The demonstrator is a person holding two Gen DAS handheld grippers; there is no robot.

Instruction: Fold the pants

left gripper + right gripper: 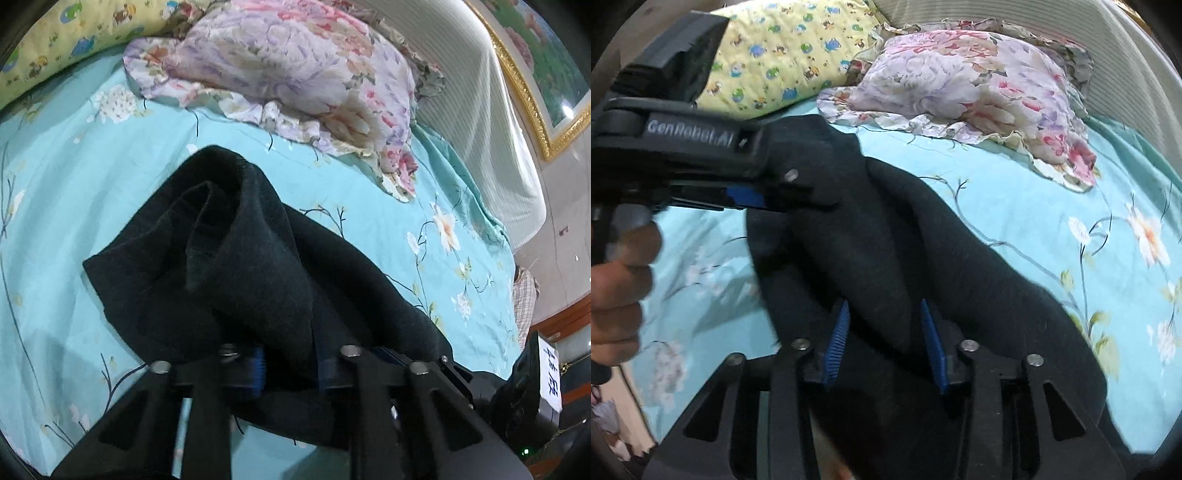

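Lay bunched and unfolded on the turquoise floral bedsheet (55, 192), black fleece pants (236, 258), pinched in the narrowly closed left gripper (290, 369) and straddled by the right gripper (884, 339), grip uncertain; folding barely begun.

Pants (229, 258): black fleecy knit, matt, slightly fuzzy. Sheet (369, 206): smooth printed cotton-like cloth. Pillow (295, 66): floral cloth, faint sheen. Grippers: matt black plastic, blue ribbed pads (836, 339), bare metal bolts (969, 346). Picture frame (532, 107): glossy gilt.
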